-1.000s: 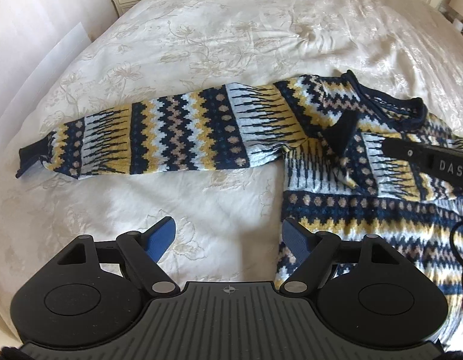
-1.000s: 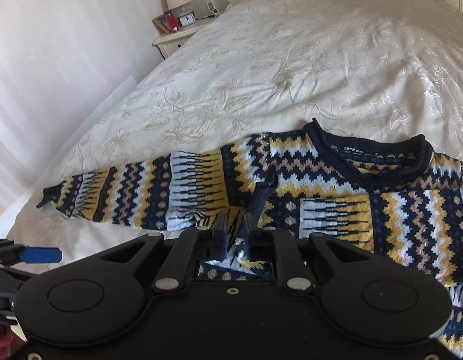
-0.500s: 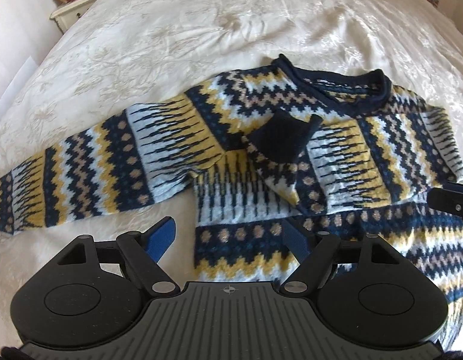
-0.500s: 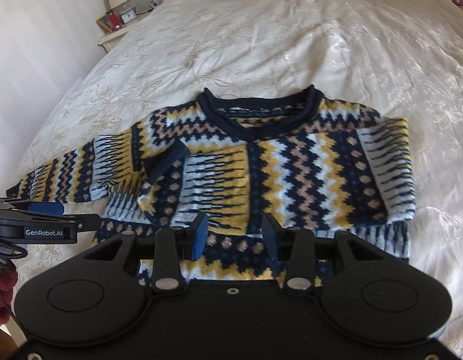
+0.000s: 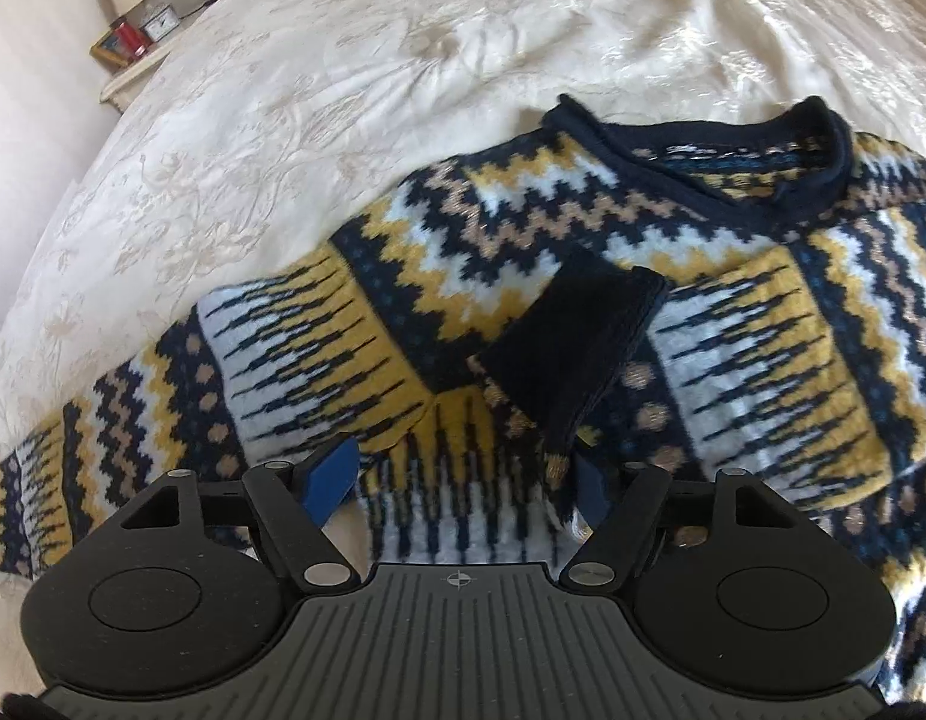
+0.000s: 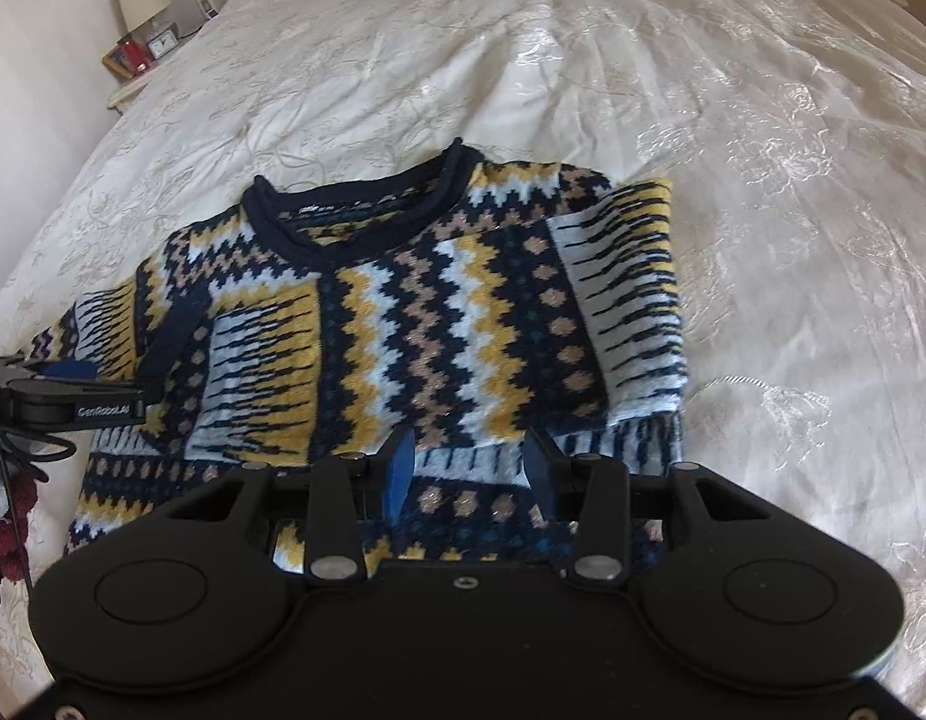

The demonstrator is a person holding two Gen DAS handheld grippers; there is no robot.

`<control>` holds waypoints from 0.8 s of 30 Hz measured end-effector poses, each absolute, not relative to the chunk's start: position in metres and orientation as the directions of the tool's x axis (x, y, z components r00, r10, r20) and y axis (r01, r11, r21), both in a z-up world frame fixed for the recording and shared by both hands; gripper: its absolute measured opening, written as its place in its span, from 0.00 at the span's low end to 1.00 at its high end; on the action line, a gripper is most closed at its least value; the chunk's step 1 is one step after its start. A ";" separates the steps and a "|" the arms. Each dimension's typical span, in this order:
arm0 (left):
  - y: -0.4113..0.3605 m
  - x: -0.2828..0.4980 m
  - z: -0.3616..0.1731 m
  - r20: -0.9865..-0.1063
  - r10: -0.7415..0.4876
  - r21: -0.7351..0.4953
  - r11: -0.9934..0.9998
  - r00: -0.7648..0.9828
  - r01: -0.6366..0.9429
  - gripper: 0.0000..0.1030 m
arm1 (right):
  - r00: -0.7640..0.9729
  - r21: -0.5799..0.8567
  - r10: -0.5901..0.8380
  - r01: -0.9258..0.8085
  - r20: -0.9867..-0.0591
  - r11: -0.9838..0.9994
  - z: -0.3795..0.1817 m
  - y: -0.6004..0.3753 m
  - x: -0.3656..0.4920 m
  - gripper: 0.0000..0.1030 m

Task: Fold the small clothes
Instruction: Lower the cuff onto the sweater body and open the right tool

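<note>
Left hand-held gripper [image 5: 463, 474]: jaws closing, empty, over jumper [image 6: 403, 324] near armpit, likely to take spread sleeve [image 5: 163, 408]. Right hand-held gripper [image 6: 470, 468]: part open, empty, above hem. Jumper flat on bed [image 6: 763, 120]; other sleeve folded across chest, cuff [image 5: 577, 336] on top.

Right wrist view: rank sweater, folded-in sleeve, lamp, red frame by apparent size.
1. sweater, by far the largest.
2. folded-in sleeve lying across the sweater's right side.
3. lamp on the nightstand.
4. red frame beside it.
The lamp and frame sit far back, so their apparent size understates them; those two are close.
</note>
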State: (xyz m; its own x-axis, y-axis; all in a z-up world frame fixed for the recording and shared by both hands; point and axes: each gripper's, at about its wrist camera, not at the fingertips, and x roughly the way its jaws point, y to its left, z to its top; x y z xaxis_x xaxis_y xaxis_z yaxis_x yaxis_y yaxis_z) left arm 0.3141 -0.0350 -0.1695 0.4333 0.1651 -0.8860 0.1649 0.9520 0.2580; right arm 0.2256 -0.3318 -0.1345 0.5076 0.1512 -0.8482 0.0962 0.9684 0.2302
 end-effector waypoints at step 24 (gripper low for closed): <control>0.025 0.297 -0.152 -0.900 0.127 0.137 0.991 0.416 -0.007 0.70 | 0.509 0.142 -0.007 0.253 -0.861 0.957 -0.162 -0.393 0.290 0.52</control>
